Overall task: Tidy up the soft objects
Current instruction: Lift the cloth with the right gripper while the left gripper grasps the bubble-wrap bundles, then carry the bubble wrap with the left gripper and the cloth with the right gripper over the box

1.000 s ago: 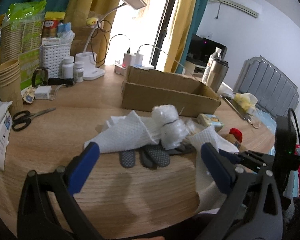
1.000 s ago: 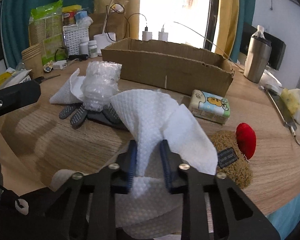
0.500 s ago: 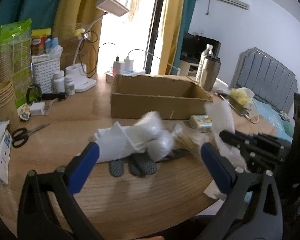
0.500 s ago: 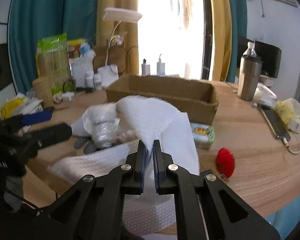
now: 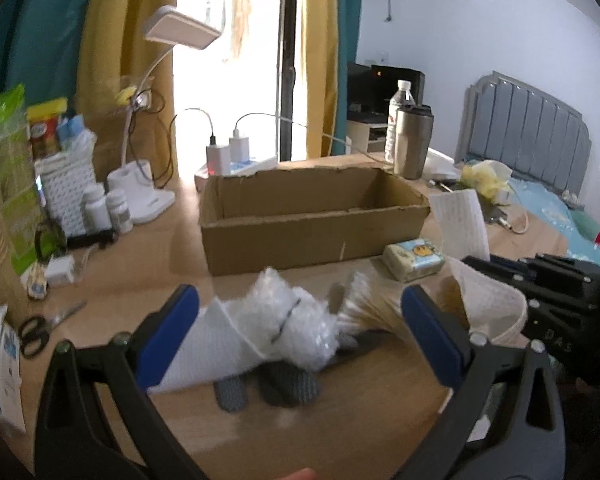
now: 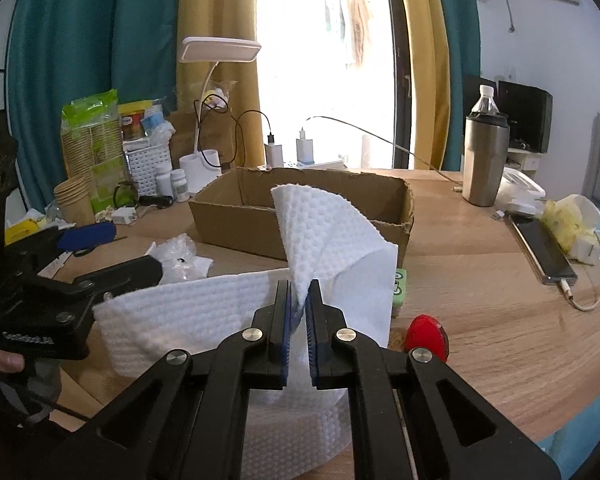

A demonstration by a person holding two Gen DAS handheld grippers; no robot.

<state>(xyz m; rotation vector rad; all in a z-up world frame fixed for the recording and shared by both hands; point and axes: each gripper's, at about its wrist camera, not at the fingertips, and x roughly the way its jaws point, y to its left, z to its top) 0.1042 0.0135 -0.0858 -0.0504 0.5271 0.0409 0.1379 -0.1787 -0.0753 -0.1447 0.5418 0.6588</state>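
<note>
My right gripper (image 6: 298,300) is shut on a white dimpled cloth (image 6: 328,232), which stands up above the pads and drapes below them, lifted off the table. In the left wrist view the right gripper (image 5: 484,266) shows at the right with the cloth (image 5: 460,220) sticking up. My left gripper (image 5: 300,336) is open above a pile holding bubble wrap (image 5: 288,320), another white cloth (image 5: 208,352) and grey dotted gloves (image 5: 268,388); it touches none of them. An open cardboard box (image 5: 312,216) lies behind. A tissue pack (image 5: 414,258) and a red plush heart (image 6: 426,332) lie near the box.
Scissors (image 5: 32,332), paper cups, pill bottles (image 5: 100,208), a white basket and a desk lamp (image 5: 140,196) crowd the left side. A steel tumbler (image 6: 486,160) and a phone on a cable (image 6: 540,248) lie to the right. The table edge runs close below both grippers.
My right gripper has shut on the white cloth and lifted it off the table. My left gripper stays open and has shifted sideways over the pile.
</note>
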